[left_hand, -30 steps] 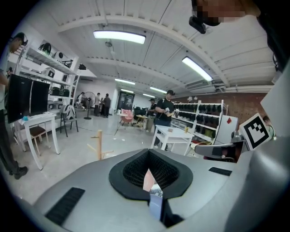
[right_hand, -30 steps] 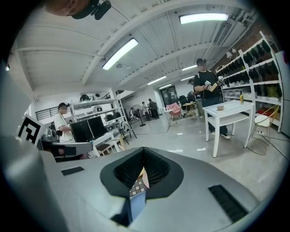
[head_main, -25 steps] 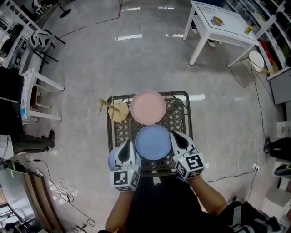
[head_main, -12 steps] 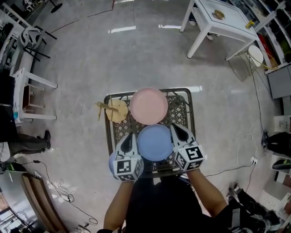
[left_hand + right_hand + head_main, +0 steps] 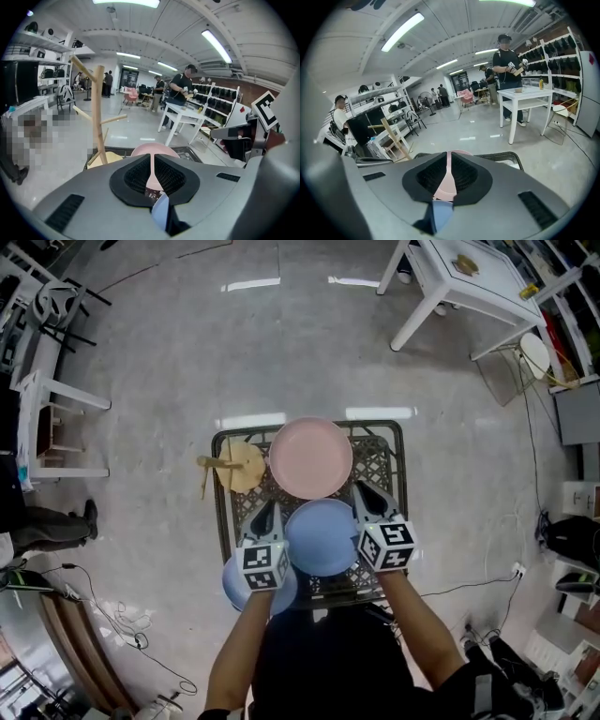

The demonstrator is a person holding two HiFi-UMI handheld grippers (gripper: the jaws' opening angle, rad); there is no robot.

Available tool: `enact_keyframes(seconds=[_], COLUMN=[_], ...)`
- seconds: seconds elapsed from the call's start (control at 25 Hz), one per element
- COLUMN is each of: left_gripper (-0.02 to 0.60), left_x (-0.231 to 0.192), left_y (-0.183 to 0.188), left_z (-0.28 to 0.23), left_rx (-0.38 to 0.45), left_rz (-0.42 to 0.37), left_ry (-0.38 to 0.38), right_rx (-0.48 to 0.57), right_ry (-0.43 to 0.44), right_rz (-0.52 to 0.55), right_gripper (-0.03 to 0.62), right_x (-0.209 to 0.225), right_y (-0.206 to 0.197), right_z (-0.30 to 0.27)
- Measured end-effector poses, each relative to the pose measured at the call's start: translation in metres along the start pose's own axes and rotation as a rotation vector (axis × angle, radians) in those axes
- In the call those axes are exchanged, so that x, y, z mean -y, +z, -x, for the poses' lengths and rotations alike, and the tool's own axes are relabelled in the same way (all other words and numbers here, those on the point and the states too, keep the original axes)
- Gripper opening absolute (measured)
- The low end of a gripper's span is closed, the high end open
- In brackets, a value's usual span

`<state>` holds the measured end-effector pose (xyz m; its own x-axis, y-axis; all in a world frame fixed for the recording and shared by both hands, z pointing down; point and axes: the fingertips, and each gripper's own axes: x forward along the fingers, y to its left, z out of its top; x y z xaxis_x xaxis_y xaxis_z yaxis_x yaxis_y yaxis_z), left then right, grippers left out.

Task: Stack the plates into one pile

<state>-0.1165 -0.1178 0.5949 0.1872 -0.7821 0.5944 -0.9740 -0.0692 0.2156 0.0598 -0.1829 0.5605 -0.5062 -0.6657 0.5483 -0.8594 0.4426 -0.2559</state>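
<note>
A pink plate (image 5: 311,457) lies at the far side of the black wicker table (image 5: 386,439). A blue plate (image 5: 322,536) lies nearer me, touching its rim. My left gripper (image 5: 267,513) is shut and empty just left of the blue plate. My right gripper (image 5: 360,490) is shut and empty at the plate's right rim. A third, pale blue plate (image 5: 251,589) sits at the near left corner, half hidden under the left gripper's marker cube. In the left gripper view the pink plate (image 5: 154,151) shows beyond the shut jaws. In the right gripper view the pink plate (image 5: 457,153) shows the same way.
A wooden peg stand (image 5: 234,467) on a round base stands at the table's far left corner, beside the pink plate. A white table (image 5: 461,279) stands far right on the grey floor. White chairs (image 5: 47,418) are at the left, and cables lie on the floor.
Both grippers have come down and forward along the two sides of the blue plate, still shut. The plates have not moved.
</note>
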Motion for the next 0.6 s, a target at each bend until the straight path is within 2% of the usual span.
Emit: enact_keyframes(seconds=[0.12, 0.28, 0.36, 0.4, 0.6], left_gripper=[0.018, 0.018, 0.018, 0.018, 0.027], left_x=[-0.011, -0.018, -0.018, -0.019, -0.031], left_y=[-0.014, -0.028, -0.039, -0.044, -0.07], left_z=[-0.019, -0.04, -0.054, -0.061, -0.09], left_rx=[-0.033, -0.042, -0.067, -0.08, -0.14], left_rz=[0.019, 0.006, 0.028, 0.039, 0.109], left_ry=[0.005, 0.024, 0.02, 0.02, 0.027], right_rx=[-0.032, -0.084, -0.111, -0.125, -0.186], right_ry=[-0.01, -0.014, -0.02, -0.026, -0.07], right_rz=[-0.002, -0.017, -0.034, -0.041, -0.073], right_gripper=[0.011, 0.012, 0.021, 0.057, 0.06], right_x=[0.007, 0.02, 0.031, 0.037, 0.061], right_y=[-0.012, -0.033, -0.044, -0.05, -0.082], right_z=[-0.021, -0.045, -0.056, -0.062, -0.089])
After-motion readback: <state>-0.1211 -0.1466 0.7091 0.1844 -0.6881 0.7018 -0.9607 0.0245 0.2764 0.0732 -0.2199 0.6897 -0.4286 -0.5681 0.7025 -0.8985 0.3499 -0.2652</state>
